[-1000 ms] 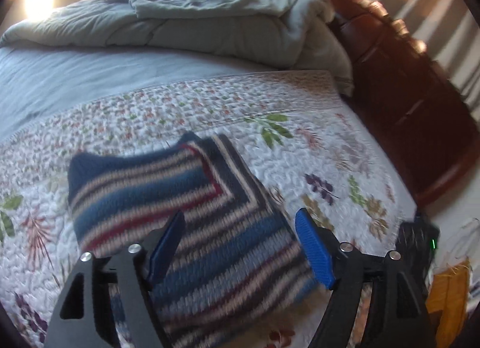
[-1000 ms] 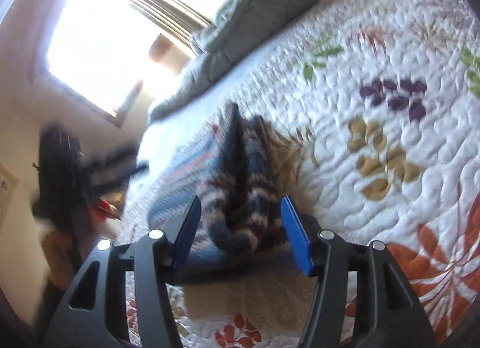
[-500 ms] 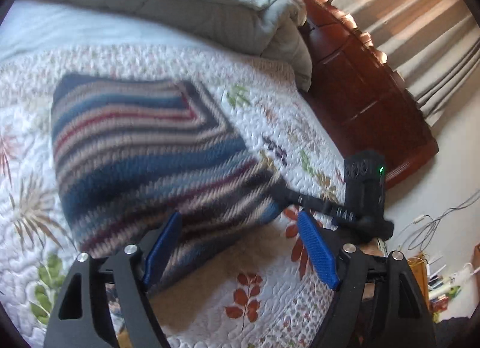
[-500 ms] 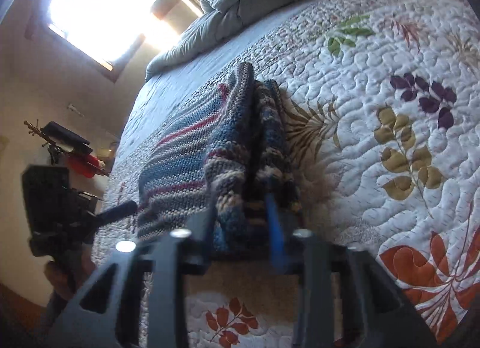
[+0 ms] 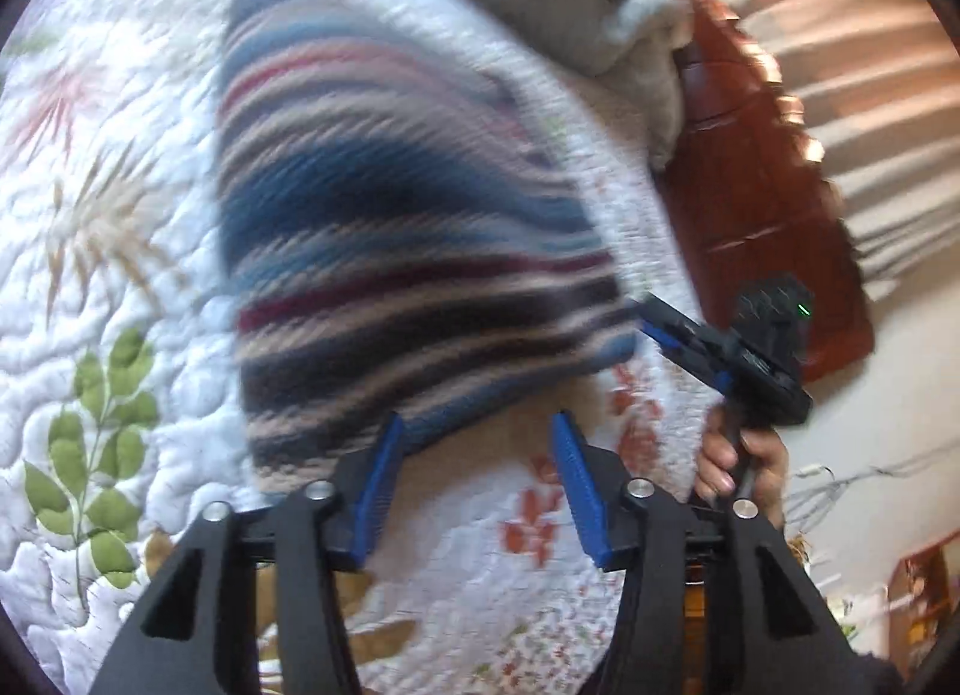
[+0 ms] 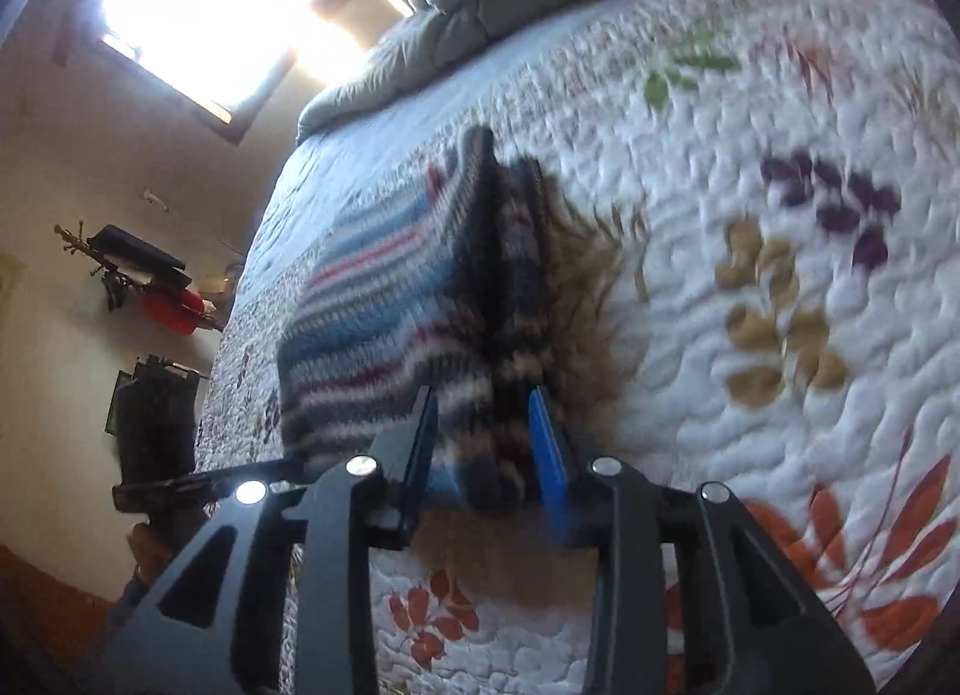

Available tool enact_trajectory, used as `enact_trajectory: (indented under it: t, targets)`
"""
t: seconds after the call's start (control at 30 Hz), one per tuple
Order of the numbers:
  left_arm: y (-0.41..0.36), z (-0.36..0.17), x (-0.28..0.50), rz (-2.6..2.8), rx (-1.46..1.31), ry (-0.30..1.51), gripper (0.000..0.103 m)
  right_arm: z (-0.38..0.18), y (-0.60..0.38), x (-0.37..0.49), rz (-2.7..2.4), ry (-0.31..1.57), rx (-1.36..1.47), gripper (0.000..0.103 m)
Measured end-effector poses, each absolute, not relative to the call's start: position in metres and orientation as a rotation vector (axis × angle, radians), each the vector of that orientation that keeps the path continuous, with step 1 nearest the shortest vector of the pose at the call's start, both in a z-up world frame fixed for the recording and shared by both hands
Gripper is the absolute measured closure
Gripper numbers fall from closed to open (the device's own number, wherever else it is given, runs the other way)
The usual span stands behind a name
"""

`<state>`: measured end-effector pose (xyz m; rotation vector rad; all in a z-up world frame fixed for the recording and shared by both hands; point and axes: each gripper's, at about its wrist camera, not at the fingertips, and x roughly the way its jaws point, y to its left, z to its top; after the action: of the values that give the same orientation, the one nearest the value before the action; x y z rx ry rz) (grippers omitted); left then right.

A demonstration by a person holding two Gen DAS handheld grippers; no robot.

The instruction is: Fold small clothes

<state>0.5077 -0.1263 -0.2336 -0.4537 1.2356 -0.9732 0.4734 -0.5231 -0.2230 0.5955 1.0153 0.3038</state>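
Striped knit garment [image 6: 384, 335], right gripper [image 6: 483, 443] jaws around corner

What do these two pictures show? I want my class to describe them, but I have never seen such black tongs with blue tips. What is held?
There is no robot here. A person holds a two-finger gripper, like tongs, in each hand, and each carries a wide-angle camera looking along its fingers. One picture looks out from the left gripper, the other from the right gripper. A folded striped sweater lies on a flowered quilt on a bed. The right gripper seems to pinch a sweater corner, though its jaws have just been opening a little. The left gripper's jaws have just been closing, but they hold nothing: the sweater's edge barely reaches them. The hand in the left picture holds the right gripper.
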Motion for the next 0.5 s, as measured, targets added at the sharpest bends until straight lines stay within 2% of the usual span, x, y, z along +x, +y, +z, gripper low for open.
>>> enact_trajectory:
  t: [0.1, 0.17, 0.2, 0.27, 0.33, 0.4, 0.5]
  targets:
    - [-0.127, -0.205, 0.507, -1.029, -0.468, 1.124, 0.046, -0.215, -0.516, 0.497, 0.336, 1.023, 0.589, 0.065]
    - [-0.129, -0.193, 0.512, -1.042, -0.488, 1.067, 0.037, -0.220, -0.510, 0.519, 0.333, 1.053, 0.585, 0.059]
    - [-0.133, -0.194, 0.517, -1.054, -0.509, 1.067, 0.037, -0.227, -0.506, 0.530, 0.327, 1.077, 0.590, 0.056]
    - [-0.142, -0.201, 0.528, -1.057, -0.515, 1.096, 0.037, -0.237, -0.502, 0.542, 0.332, 1.121, 0.602, 0.056]
    - [-0.150, -0.219, 0.536, -1.037, -0.497, 1.157, 0.037, -0.246, -0.497, 0.546, 0.360, 1.157, 0.602, 0.080]
    - [-0.159, -0.239, 0.539, -1.014, -0.482, 1.231, 0.038, -0.250, -0.503, 0.543, 0.335, 1.160, 0.588, 0.082]
    - [-0.164, -0.259, 0.537, -1.003, -0.461, 1.283, 0.045, -0.268, -0.518, 0.540, 0.300, 1.191, 0.627, 0.082]
